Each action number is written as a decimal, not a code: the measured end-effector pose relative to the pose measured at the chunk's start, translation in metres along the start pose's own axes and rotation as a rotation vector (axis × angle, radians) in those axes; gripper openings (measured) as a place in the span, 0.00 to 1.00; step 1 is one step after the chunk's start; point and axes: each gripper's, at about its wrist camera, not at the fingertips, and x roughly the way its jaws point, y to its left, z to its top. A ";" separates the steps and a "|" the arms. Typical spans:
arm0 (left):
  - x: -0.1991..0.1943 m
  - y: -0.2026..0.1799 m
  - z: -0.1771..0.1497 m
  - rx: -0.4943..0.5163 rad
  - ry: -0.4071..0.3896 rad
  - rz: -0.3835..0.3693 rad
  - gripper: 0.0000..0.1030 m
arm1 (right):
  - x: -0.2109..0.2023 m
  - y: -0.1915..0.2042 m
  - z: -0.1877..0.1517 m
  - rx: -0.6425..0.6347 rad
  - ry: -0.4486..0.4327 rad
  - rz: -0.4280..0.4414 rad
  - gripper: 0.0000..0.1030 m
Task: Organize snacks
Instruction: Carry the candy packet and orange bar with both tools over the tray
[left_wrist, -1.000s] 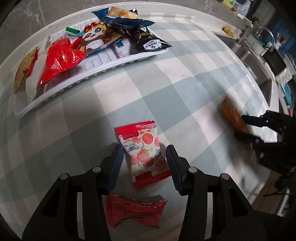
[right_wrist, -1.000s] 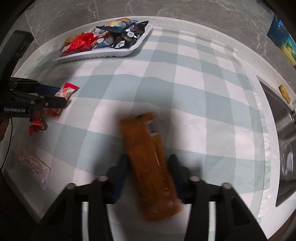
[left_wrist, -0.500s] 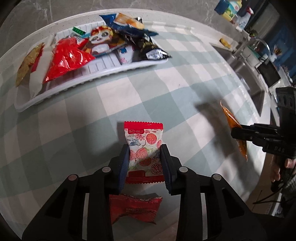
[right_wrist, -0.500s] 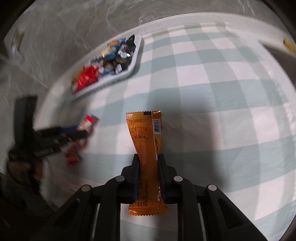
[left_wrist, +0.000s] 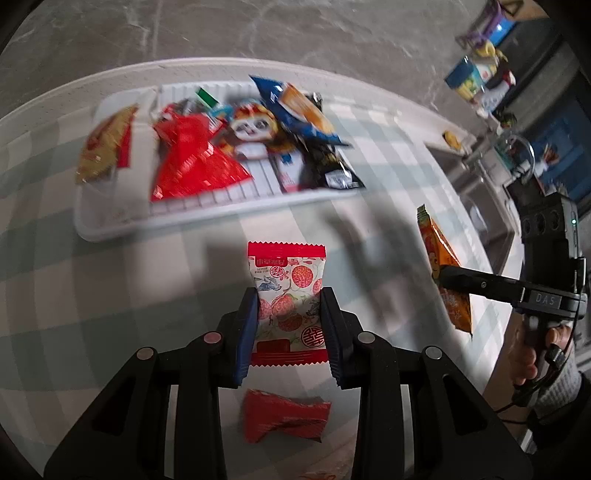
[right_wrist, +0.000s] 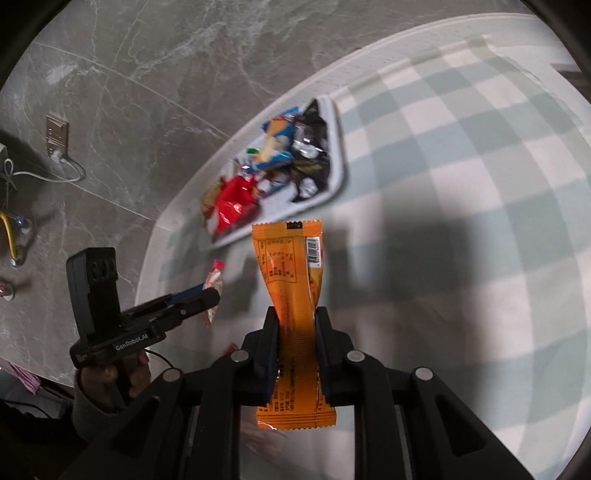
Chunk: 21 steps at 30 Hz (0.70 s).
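Both packets have left the cloth since a second ago, each now pinched and lifted. Left gripper (left_wrist: 288, 328) clamps a red-and-white sweet packet (left_wrist: 287, 291) by its lower half, top end sticking out past the fingertips. Under its fingers, a red wrapper (left_wrist: 284, 415) lies on the checked tablecloth (left_wrist: 110, 295). Right gripper (right_wrist: 295, 343) grips an orange snack bar (right_wrist: 291, 295) at mid-length, clear of the cloth. Beyond both sets of fingers, farther on: white tray (left_wrist: 207, 216) heaped with snack bags.

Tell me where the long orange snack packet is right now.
The long orange snack packet is clamped between the right gripper's fingers, held above the checked tablecloth, short of the white tray of snacks.
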 end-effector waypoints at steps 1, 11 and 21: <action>-0.004 0.004 0.003 -0.007 -0.010 0.003 0.30 | 0.001 0.002 0.003 -0.003 -0.001 0.005 0.19; -0.029 0.038 0.036 -0.072 -0.077 0.009 0.30 | 0.020 0.038 0.048 -0.056 -0.010 0.062 0.19; -0.034 0.056 0.069 -0.092 -0.115 0.013 0.30 | 0.041 0.059 0.082 -0.074 -0.010 0.090 0.19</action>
